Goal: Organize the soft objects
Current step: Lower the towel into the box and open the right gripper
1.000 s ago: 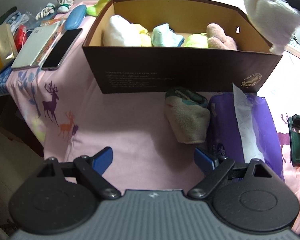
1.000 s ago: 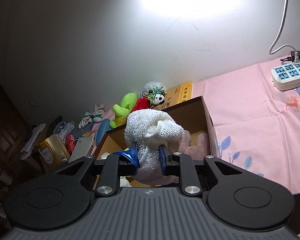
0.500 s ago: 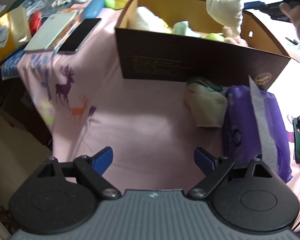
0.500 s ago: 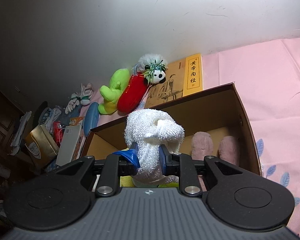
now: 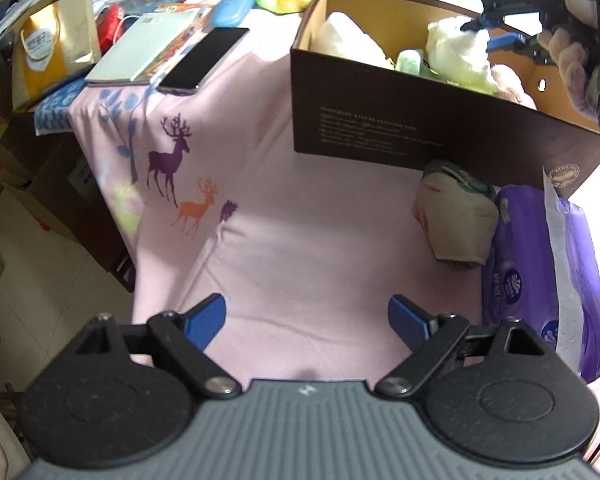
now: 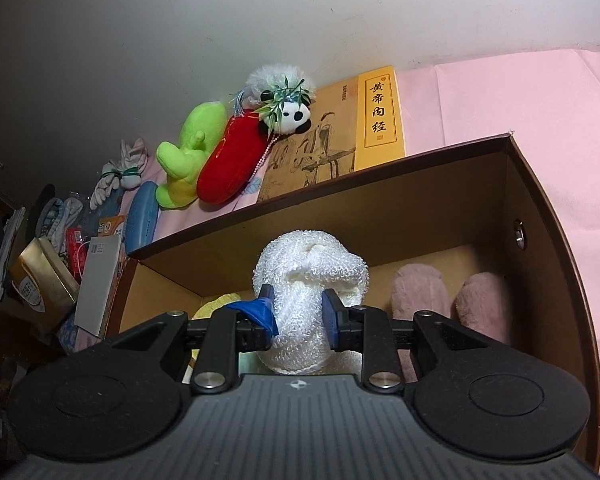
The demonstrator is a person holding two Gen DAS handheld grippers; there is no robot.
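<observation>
Right claw (image 6: 297, 312) down inside the box (image 6: 400, 196), over the middle of it, white towel (image 6: 310, 280) sitting between the blue pads. Jaws just been easing apart, but pads look like they're touching the towel on both sides, so gripped for now, only narrowly spread. From the left wrist view, same towel (image 5: 456, 50) hanging just over the near wall of the box (image 5: 420, 128), right claw (image 5: 496, 30) coming in from the far right corner with a hand (image 5: 580, 60) behind it.

In the box beside the towel: two pink slippers (image 6: 448, 304) to its right, something yellow (image 6: 216, 306) to its left, a white lump (image 5: 348, 40) at the left end.

Left claw (image 5: 306, 320) spread wide, nothing in it, hovering over bare pink cloth (image 5: 300, 232) on the tabletop in front of the box. Beige sock bundle (image 5: 456, 216) lying right against the front of the box, near its right end, touching a purple tissue pack (image 5: 528, 280). Phone (image 5: 204, 60) and book left of the box.

Behind the box, by the wall: green plush (image 6: 188, 160), red plush (image 6: 232, 164), panda (image 6: 294, 114).
</observation>
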